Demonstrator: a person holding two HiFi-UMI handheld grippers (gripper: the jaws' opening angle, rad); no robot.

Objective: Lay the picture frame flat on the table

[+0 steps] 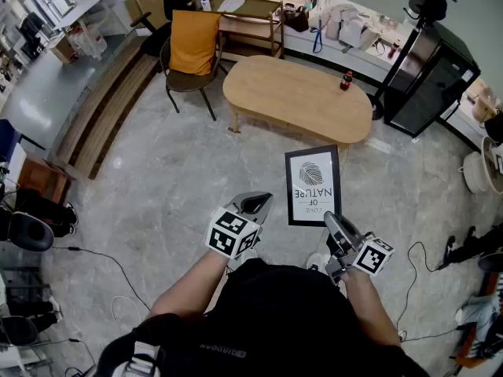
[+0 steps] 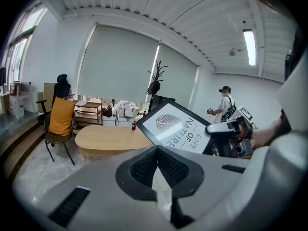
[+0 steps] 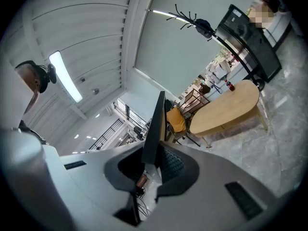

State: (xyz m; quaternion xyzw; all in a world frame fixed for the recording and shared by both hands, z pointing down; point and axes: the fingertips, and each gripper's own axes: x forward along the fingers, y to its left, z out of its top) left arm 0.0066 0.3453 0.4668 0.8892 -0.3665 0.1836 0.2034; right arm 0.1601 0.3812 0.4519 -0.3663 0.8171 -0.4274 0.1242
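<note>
Right gripper (image 1: 332, 222) fingers pinching picture frame (image 1: 313, 185) lower edge, mid-picture, below table (image 1: 291, 96); left gripper (image 1: 255, 205) fingers pressed together, empty.

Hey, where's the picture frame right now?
In the head view the picture frame is centre-right, held by its edge in the right claw, over the floor just short of the wooden table.
</note>
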